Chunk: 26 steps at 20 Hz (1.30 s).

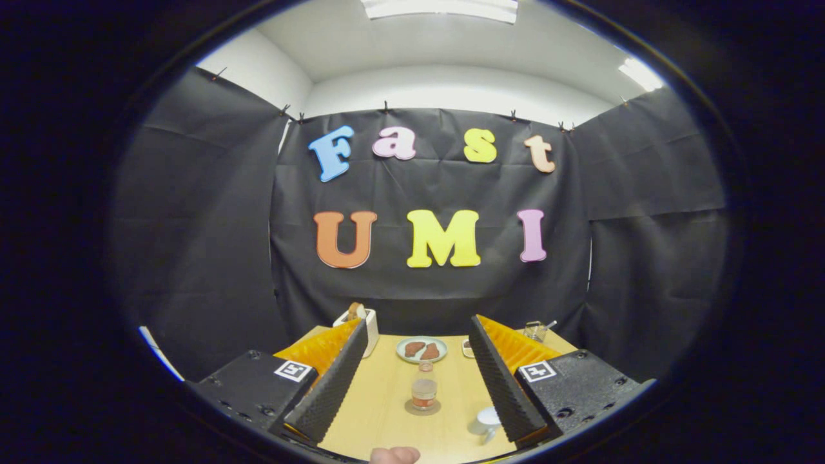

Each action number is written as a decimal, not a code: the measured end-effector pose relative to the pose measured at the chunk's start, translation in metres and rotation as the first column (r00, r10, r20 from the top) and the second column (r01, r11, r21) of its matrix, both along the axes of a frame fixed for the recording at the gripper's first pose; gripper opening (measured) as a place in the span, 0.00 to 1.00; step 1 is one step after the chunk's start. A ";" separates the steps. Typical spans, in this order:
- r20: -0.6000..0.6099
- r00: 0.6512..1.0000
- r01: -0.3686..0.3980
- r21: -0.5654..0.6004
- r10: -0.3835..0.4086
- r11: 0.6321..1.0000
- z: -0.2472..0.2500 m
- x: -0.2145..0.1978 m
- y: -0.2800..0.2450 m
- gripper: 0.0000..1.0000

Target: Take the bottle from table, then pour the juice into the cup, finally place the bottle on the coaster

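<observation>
Wooden table [387,399] under the wide-open, empty hand-held gripper [416,380].

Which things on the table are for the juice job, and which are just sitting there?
For the job:
- bottle, standing on the coaster
- white cup
- gripper, open, empty

Just there:
- plate of food
- white box
- glass

The right finger [506,380] hides part of the cup [486,422]; plate [421,349] contents too small to tell.
</observation>
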State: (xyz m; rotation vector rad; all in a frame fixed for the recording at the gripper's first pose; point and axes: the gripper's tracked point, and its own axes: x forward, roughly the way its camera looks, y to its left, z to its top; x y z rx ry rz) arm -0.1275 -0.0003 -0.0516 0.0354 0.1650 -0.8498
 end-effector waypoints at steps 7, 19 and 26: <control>0.018 0.999 -0.032 0.006 0.032 0.999 0.011 -0.007 0.028 1.00; 0.018 0.997 -0.079 -0.015 0.079 0.997 0.013 0.000 0.044 1.00; 0.017 0.996 -0.088 -0.013 0.088 0.996 0.014 0.004 0.046 1.00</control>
